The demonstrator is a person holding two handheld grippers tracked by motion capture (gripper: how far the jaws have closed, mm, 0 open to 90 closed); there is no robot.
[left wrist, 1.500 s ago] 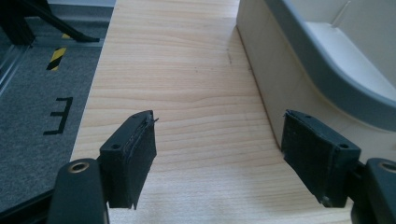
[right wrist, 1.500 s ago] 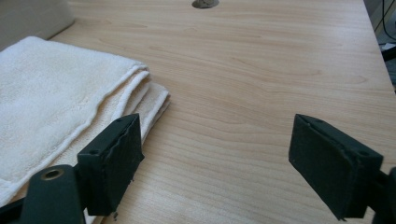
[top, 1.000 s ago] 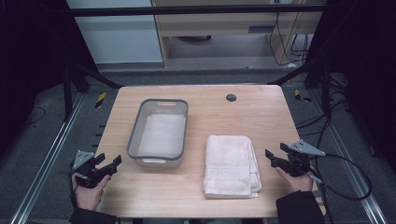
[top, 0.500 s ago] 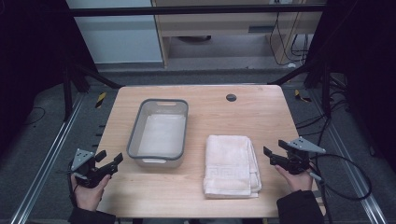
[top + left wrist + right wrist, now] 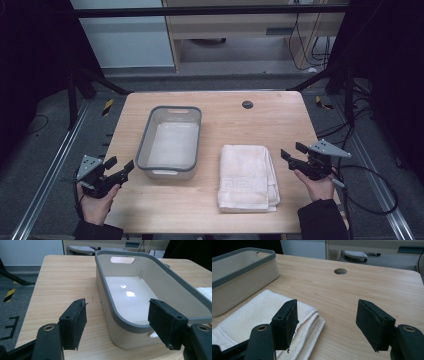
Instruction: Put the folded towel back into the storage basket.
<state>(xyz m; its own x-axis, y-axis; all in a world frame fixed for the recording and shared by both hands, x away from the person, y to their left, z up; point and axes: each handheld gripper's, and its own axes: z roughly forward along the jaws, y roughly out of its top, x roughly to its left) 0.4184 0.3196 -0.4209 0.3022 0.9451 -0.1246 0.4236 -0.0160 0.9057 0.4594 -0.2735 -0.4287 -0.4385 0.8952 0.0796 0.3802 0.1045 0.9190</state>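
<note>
High view showed your work had not started: the folded towel (image 5: 248,177) lay on the table (image 5: 270,117) beside the empty tub (image 5: 171,142), and your left gripper (image 5: 121,168) and right gripper (image 5: 291,151), jaws spread after closing a little, held nothing.

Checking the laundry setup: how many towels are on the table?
1. A folded white towel lies on the table, right of the empty bin. Nothing seems hidden.
</note>
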